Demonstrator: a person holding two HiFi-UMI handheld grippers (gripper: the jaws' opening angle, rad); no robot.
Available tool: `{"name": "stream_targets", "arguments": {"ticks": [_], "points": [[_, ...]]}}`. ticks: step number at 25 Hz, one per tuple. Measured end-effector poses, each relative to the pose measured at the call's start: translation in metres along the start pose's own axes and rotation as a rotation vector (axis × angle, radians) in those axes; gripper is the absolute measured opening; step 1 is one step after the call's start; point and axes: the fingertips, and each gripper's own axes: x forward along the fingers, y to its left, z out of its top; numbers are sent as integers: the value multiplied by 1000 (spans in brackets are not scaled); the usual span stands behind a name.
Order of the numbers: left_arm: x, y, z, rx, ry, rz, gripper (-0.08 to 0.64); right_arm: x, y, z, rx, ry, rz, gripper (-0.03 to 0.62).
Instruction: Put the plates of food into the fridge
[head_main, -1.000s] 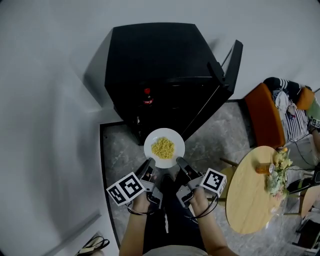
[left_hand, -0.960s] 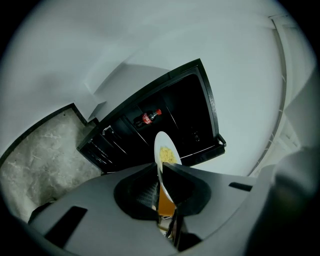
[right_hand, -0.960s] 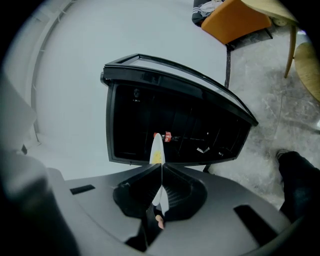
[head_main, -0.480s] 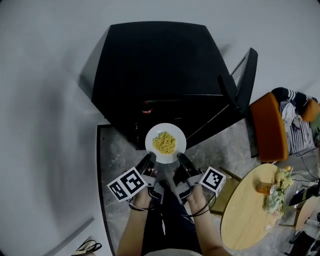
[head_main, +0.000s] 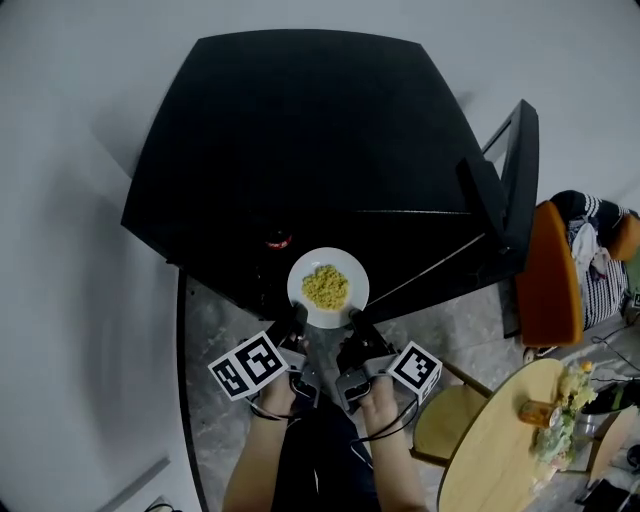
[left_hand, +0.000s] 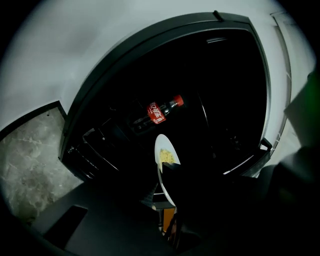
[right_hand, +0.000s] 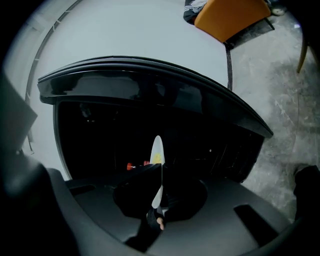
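Observation:
A white plate (head_main: 328, 287) with yellow food (head_main: 323, 286) hangs in front of the open black fridge (head_main: 300, 140). My left gripper (head_main: 297, 322) is shut on the plate's near-left rim and my right gripper (head_main: 351, 326) is shut on its near-right rim. In the left gripper view the plate (left_hand: 161, 152) shows edge-on between the dark jaws of the left gripper (left_hand: 167, 172), with a red-labelled cola bottle (left_hand: 157, 112) lying inside the fridge beyond it. In the right gripper view the plate (right_hand: 157, 148) is a thin white sliver in the right gripper (right_hand: 160, 176), before the dark fridge interior.
The fridge door (head_main: 508, 185) stands open at the right. Behind it are an orange chair (head_main: 548, 285) and a seated person in stripes (head_main: 592, 245). A round wooden table (head_main: 495, 445) with flowers and a glass stands at lower right. The floor is grey stone (head_main: 215, 340).
Both grippers have carried the plate forward and lower toward the fridge opening. The fridge now fills more of the head view and the table has slid to the lower right.

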Motion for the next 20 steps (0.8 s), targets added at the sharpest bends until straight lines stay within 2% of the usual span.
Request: {"name": "stream_targets", "arguments": {"ticks": [8,16,20], "points": [[41,29,0,-24,2,10,35,30,-31,16,2,-52,-24,17],[60,48,8,-61,-25,20,35,57,-44,20,0,-53,-31,17],[67,51,12,-76,-42,13,29,63,-47,21,-59,-43,-49,18]]}}
